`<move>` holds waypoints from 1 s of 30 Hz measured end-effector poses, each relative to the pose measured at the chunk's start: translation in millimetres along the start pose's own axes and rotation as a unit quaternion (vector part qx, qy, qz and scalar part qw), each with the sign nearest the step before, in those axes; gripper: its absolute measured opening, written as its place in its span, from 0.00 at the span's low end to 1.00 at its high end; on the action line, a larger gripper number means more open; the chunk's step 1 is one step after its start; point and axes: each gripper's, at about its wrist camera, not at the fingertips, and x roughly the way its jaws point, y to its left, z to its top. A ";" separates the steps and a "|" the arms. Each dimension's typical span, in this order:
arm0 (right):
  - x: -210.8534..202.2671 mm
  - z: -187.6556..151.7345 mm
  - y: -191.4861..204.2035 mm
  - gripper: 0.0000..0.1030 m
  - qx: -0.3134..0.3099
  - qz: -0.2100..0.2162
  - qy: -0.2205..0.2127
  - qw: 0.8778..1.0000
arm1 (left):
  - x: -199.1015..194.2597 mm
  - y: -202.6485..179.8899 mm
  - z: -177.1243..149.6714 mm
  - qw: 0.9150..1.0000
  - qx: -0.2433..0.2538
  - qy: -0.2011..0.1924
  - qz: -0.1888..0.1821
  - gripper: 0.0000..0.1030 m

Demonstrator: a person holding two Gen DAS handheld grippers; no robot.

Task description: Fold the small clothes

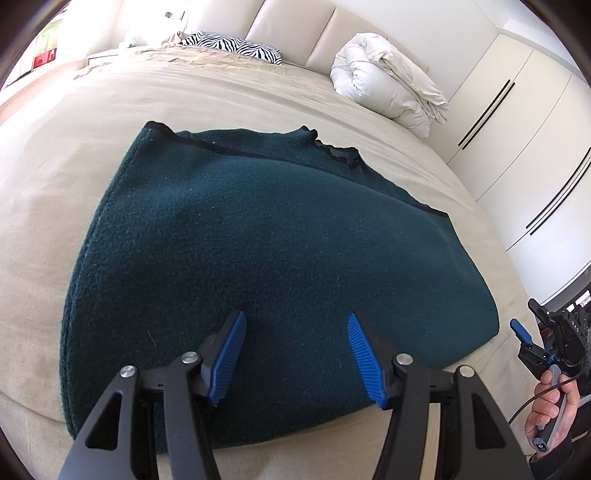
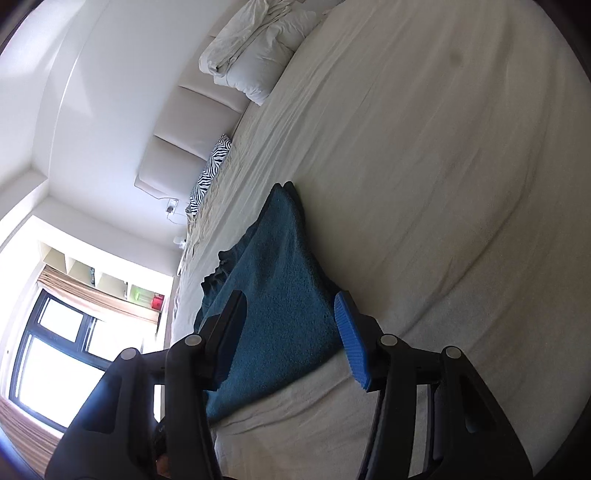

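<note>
A dark green knitted sweater lies folded flat on the beige bed sheet, its neckline at the far side. My left gripper is open and empty, hovering just above the sweater's near edge. My right gripper is open and empty too, tilted sideways, with its fingers either side of the sweater's near corner, low over the bed. The right gripper also shows in the left wrist view, held by a hand off the sweater's right corner.
A rolled white duvet and a zebra-print pillow lie at the padded headboard. White wardrobe doors stand to the right of the bed. A window and shelves are on the far side.
</note>
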 end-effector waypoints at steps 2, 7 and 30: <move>-10.0 0.9 16.8 0.48 -0.027 0.007 0.013 1.000 | -19.1 1.0 0.4 1.000 -0.004 -0.017 0.002 0.61; 13.8 -17.3 75.9 0.52 -0.090 0.034 0.072 0.993 | -65.6 30.3 7.1 0.997 -0.018 -0.068 0.044 0.75; 198.5 -88.4 204.9 0.53 -0.119 0.138 0.279 0.943 | -7.5 131.4 32.3 0.945 -0.248 0.093 -0.193 0.58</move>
